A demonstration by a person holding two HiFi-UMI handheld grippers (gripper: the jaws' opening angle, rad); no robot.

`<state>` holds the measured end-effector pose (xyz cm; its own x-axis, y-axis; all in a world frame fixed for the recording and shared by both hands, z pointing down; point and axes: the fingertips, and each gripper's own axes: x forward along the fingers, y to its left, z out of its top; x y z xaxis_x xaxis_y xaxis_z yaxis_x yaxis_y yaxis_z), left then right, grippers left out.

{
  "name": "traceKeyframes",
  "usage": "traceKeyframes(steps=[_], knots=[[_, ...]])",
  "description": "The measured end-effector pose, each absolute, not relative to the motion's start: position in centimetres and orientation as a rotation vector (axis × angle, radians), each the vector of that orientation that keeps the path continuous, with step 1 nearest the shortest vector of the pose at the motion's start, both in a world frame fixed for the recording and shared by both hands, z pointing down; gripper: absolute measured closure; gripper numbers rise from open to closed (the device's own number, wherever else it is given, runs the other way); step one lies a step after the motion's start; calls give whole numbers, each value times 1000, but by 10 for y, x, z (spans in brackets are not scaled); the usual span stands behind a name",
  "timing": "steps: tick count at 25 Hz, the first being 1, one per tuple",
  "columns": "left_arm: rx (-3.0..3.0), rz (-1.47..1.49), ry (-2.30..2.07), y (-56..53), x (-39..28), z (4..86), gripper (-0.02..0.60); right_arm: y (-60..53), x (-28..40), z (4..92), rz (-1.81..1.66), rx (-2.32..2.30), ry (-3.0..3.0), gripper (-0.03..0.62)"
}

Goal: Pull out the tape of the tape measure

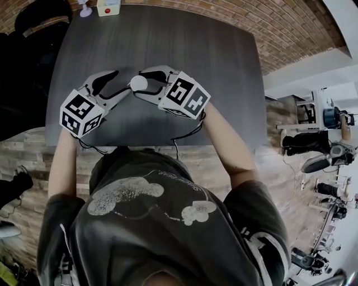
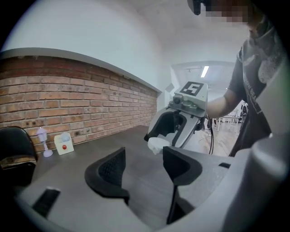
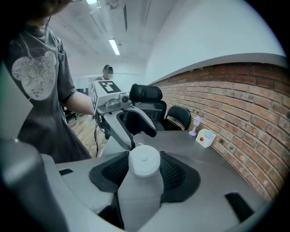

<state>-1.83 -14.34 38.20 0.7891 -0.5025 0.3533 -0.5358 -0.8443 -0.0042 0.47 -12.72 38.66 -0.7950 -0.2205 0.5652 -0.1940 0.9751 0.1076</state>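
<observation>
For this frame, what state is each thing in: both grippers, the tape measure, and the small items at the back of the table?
Tape measure: clamped between the right gripper's jaws, no tape visibly pulled out.
Right gripper: shut on the tape measure.
Left gripper: open, nothing between its jaws, close to the tape measure.
Button box: upright at the far edge of the table.
Small ornament: upright beside the box.

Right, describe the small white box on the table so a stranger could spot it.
Follow the dark grey table to its far edge by the red brick wall. The small white box stands there, squarish with a red button, unlike the pale thin-stemmed ornament beside it.
</observation>
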Motion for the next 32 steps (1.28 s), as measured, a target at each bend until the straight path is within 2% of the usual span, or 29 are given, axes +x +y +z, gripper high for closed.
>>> traceKeyframes(steps=[7, 16, 22, 32], knots=[[2907, 547, -814, -128, -17, 380, 337, -102, 7, 383, -93, 227, -2506, 361], [2950, 552, -731, -111, 6, 377, 487, -100, 19, 380, -69, 264, -2507, 361], [2945, 574, -685, -103, 21, 383, 553, -98, 29, 386, -55, 256, -2510, 361], [2829, 650, -654, -108, 45, 387, 571, -104, 56, 389, 98, 326, -2517, 361]])
